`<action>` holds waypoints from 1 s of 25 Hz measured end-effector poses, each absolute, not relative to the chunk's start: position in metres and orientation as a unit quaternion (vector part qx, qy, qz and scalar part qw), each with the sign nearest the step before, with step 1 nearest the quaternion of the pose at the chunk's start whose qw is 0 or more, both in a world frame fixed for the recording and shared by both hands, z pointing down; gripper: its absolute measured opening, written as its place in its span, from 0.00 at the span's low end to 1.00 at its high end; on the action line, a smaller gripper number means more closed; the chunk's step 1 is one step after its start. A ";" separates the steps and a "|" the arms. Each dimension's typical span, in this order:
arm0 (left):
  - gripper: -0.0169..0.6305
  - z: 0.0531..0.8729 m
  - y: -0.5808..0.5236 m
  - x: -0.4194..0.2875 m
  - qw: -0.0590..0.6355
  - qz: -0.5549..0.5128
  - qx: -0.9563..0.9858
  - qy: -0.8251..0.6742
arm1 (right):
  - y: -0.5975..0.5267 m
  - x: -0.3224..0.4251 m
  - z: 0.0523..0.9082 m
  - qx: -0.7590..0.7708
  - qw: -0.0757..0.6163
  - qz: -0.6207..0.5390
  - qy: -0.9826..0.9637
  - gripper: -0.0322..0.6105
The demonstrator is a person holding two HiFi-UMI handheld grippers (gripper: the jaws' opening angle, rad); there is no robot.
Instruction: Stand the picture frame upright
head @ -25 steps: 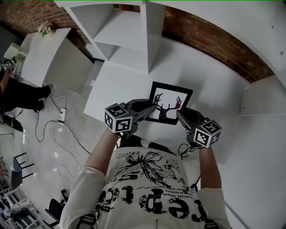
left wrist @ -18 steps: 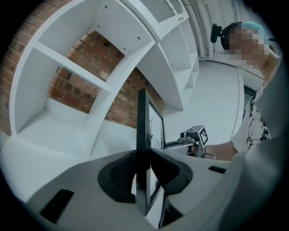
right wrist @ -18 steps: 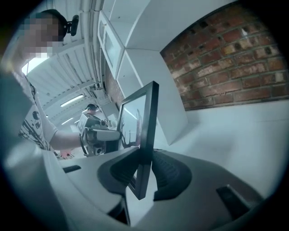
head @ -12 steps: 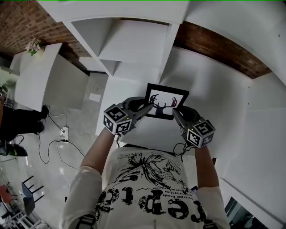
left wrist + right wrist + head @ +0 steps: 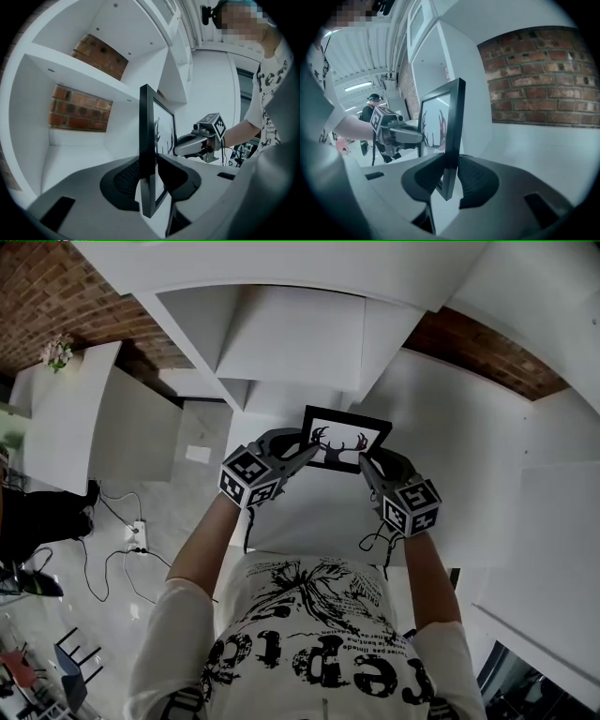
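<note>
At the centre of the head view, below the white shelves (image 5: pixel 291 334), the picture frame (image 5: pixel 342 440) is clamped at its side edges by the left hand-held gripper (image 5: pixel 303 448) and the right hand-held gripper (image 5: pixel 365 464). The left jaws have just been easing wider, with the frame between them.

The picture frame (image 5: pixel 345 439) has a smooth black moulding with a dull satin look, and the white print inside it, with its dark antlered silhouette, looks like matt paper. The shelf unit (image 5: pixel 291 334) is smooth, matt white board, set against a wall (image 5: pixel 37 296) of rough, bare red brick with paler mortar. The floor (image 5: pixel 103 615) is pale and glossy, catching reflections, and the person's T-shirt (image 5: pixel 309 643) is soft white cloth with black print.
</note>
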State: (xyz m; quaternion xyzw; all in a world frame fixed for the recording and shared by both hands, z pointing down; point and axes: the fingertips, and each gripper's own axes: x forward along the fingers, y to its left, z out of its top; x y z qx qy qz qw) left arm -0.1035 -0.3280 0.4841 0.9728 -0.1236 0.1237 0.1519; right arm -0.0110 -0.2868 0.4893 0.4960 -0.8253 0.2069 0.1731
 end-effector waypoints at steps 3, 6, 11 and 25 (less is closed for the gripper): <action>0.22 0.490 -0.341 -0.105 0.130 0.123 0.976 -0.126 | -0.301 -0.013 0.495 0.502 0.188 0.195 -0.821 0.19; 0.22 0.501 -0.351 -0.107 0.121 0.127 0.976 -0.129 | -0.313 -0.013 0.506 0.514 0.198 0.192 -0.813 0.19; 0.23 0.525 -0.364 -0.107 0.088 0.169 0.973 -0.128 | -0.327 -0.015 0.529 0.525 0.235 0.192 -0.796 0.19; 0.24 0.544 -0.397 -0.106 0.070 0.198 0.968 -0.141 | -0.358 -0.015 0.542 0.542 0.261 0.203 -0.772 0.19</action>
